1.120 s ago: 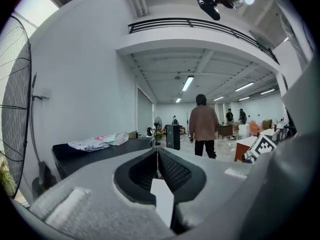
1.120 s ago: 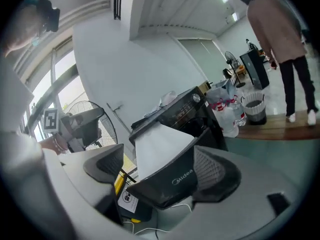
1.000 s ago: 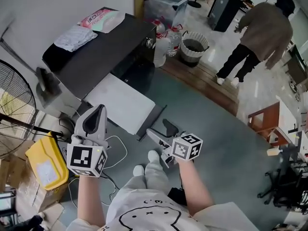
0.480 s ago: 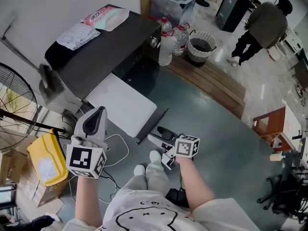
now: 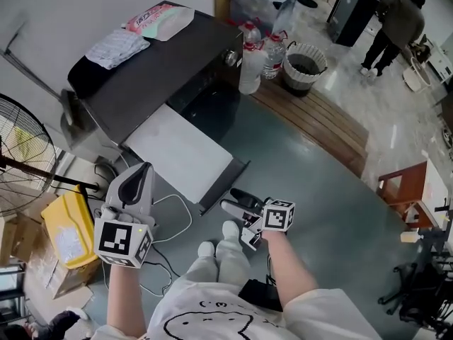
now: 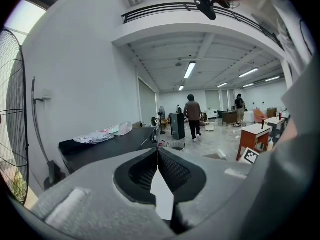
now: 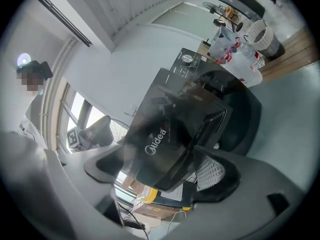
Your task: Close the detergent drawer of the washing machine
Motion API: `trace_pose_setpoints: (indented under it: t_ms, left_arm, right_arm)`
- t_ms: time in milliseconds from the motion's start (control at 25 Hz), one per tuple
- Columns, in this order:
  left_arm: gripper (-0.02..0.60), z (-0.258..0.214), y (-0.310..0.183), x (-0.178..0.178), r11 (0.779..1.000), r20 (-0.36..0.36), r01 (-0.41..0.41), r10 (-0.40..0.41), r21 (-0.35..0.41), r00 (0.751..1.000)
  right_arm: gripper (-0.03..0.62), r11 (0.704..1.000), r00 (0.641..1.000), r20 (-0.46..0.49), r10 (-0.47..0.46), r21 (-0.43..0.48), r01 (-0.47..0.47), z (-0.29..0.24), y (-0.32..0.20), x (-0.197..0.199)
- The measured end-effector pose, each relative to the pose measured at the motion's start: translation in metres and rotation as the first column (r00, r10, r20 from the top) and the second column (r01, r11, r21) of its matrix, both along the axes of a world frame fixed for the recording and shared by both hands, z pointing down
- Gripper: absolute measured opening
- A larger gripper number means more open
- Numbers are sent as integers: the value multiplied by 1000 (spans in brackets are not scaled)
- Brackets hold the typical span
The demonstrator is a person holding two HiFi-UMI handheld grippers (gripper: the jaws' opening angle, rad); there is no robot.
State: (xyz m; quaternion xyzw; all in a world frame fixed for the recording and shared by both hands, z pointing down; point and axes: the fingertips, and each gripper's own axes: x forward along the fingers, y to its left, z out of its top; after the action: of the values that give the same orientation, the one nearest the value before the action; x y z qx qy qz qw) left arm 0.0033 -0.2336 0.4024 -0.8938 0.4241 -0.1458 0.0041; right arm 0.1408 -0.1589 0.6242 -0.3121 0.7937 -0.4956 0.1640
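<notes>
Head view: approach step, nothing pushed yet. I take the detergent drawer (image 5: pixel 69 119) to be the grey piece jutting from the left end of the washing machine (image 5: pixel 152 69) front. It looks pulled out and sits well apart from both my grippers. Next move calls for reaching one gripper to its face and pushing straight in. My left gripper (image 5: pixel 140 172) has its fingers pressed together, nothing between. My right gripper (image 5: pixel 237 200) has its fingers spread wide and empty, aimed at the machine.
</notes>
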Motion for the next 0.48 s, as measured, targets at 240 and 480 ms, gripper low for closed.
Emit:
trace_pose_setpoints:
  t_ms: [240, 480]
  left_arm:
    - [18, 8, -4, 4, 1000, 43, -2, 2, -9, 999]
    - [18, 11, -7, 7, 1000, 80, -15, 15, 1, 997]
  right_arm:
    - [434, 996, 996, 66, -53, 70, 48, 1, -12, -4]
    - [433, 983, 984, 111, -142, 134, 127, -6, -16, -8]
